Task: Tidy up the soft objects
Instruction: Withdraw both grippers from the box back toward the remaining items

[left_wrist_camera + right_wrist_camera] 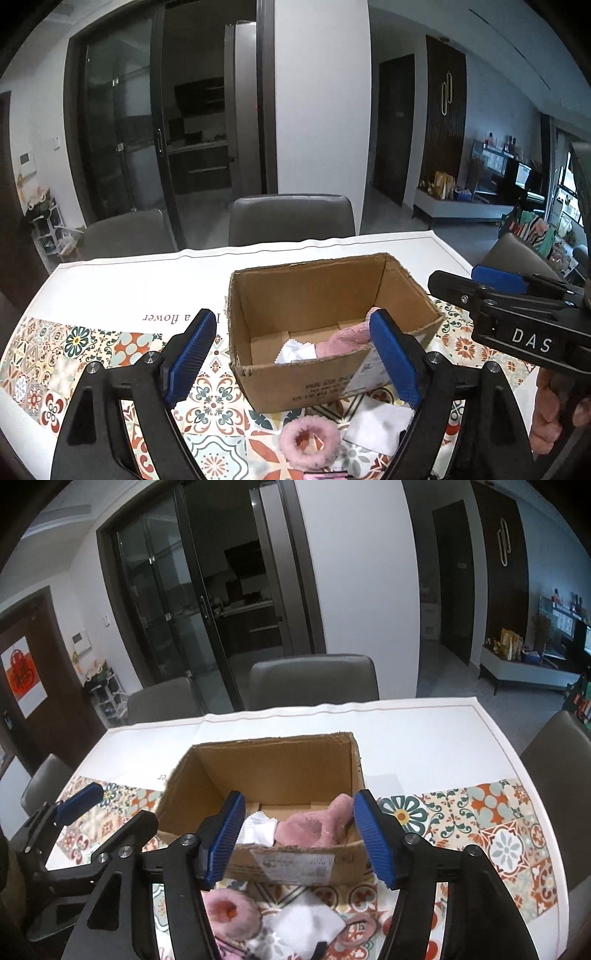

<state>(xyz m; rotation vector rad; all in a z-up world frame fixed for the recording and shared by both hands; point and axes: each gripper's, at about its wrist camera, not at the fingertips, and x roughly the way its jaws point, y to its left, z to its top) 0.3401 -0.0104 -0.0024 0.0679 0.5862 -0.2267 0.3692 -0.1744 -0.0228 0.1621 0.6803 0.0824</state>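
We judge the task partly done. On the patterned tablecloth (pixel 92 343) our cardboard box (pixel 314 291) already holds a pink plush piece (pixel 314 830) and a white cloth (pixel 258 829). Left outside, just before the box, lie a second white cloth (pixel 380 421) and a pink fluffy ring (pixel 308 439). Our left gripper (pixel 291 358) and right gripper (pixel 299 842) both gape wide, holding nothing. Only the right view shows the plush fully, plus a small pink band (pixel 356 930) on the tablecloth.

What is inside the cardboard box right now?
In the cardboard box lie a pink fuzzy item and a white cloth. The near wall and gripper fingers hide part of the floor.
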